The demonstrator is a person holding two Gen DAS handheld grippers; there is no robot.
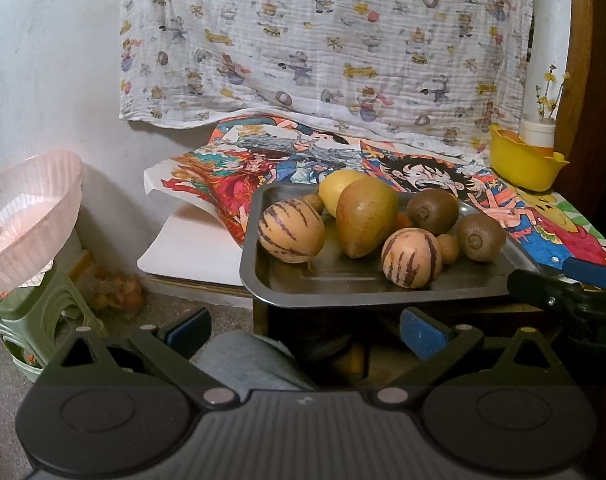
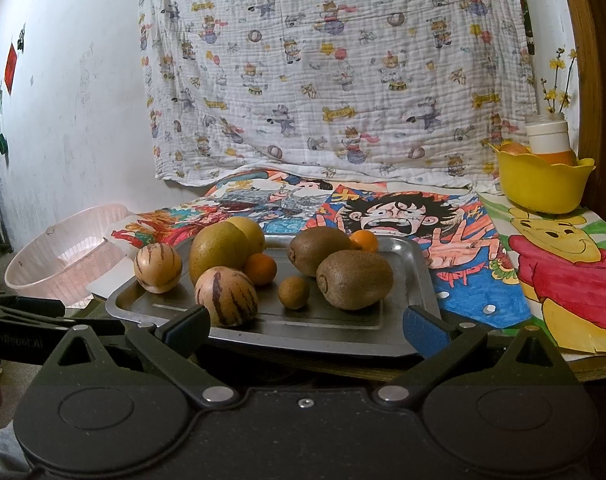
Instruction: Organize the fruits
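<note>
The left gripper (image 1: 303,330) and right gripper (image 2: 305,330) both stand wide apart, holding nothing. Just ahead of the right jaws sits the metal tray (image 2: 419,272) with striped pepino melons (image 2: 226,296), kiwis (image 2: 355,280), a pear (image 2: 218,256) and kumquats (image 2: 260,269); beyond, right, a yellow bowl (image 2: 543,190).

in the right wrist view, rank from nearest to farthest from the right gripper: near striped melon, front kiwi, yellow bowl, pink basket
1. near striped melon, front of tray, just beyond the right gripper
2. front kiwi, right side of tray
3. pink basket, off the tray, far left
4. yellow bowl, back right corner
</note>
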